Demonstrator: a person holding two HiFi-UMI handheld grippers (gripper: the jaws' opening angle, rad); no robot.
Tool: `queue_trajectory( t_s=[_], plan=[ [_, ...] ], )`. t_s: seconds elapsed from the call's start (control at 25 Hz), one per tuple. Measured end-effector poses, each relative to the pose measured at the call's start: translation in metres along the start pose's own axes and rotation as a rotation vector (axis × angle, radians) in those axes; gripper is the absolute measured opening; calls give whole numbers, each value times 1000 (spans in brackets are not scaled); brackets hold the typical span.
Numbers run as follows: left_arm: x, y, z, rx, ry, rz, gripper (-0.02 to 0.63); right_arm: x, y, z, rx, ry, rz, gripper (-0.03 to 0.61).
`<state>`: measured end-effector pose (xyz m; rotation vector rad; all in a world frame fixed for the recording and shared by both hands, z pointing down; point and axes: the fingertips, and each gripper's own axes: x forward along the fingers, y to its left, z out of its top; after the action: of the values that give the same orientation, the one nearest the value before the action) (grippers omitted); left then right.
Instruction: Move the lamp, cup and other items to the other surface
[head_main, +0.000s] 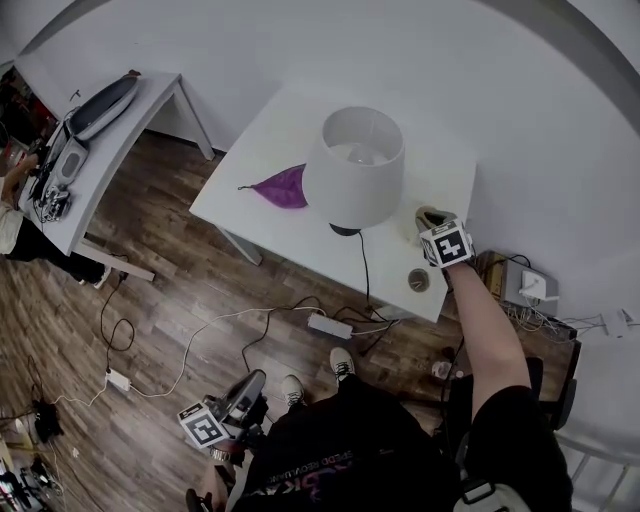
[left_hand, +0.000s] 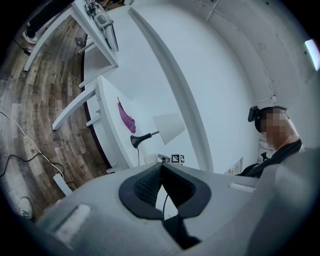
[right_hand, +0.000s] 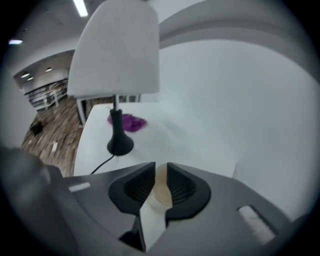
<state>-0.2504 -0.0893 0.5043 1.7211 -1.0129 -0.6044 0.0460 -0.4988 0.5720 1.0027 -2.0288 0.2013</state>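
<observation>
Two tongs are in our hands. Our right tongs (right_hand: 161, 169) reach down over the white rectangular table (head_main: 262, 150) and are clenched on a small beige rounded item (right_hand: 161, 189), which fills the gap between the pads. The item sits near the white-shaded lamp (head_main: 355, 165), to the right of its black base. A crumpled purple cloth (head_main: 285, 187) lies on the table to the lamp's left. A small round brownish cup (head_main: 418, 280) stands near the table's front edge, beside our right forearm. Our left tongs (left_hand: 161, 167) hang low by our legs, well apart from the table, clenched tip to tip on nothing.
</observation>
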Motion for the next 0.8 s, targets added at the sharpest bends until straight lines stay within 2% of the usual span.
queue_trajectory(
  t_s=[0.04, 0.12, 0.2, 0.4, 0.56, 0.8],
  plan=[
    [1, 1, 1, -5, -5, -2, -8, -8, -2, 0, 76, -55, -43, 63],
    [6, 4, 5, -9, -6, -2, -8, -22, -3, -11, 230, -131, -138, 80],
    [13, 4, 7, -22, -3, -10, -8, -25, 2, -31, 348, -145, -198, 89],
    [26, 4, 11, 0, 34, -6, -8, -5, 16, -48, 578, -134, -212, 112],
    [31, 3, 15, 1, 40, -9, -8, 0, 23, -47, 663, -126, -245, 149],
    [23, 7, 17, -15, 30, 8, -8, 13, 27, -63, 739, -71, -268, 156]
  ],
)
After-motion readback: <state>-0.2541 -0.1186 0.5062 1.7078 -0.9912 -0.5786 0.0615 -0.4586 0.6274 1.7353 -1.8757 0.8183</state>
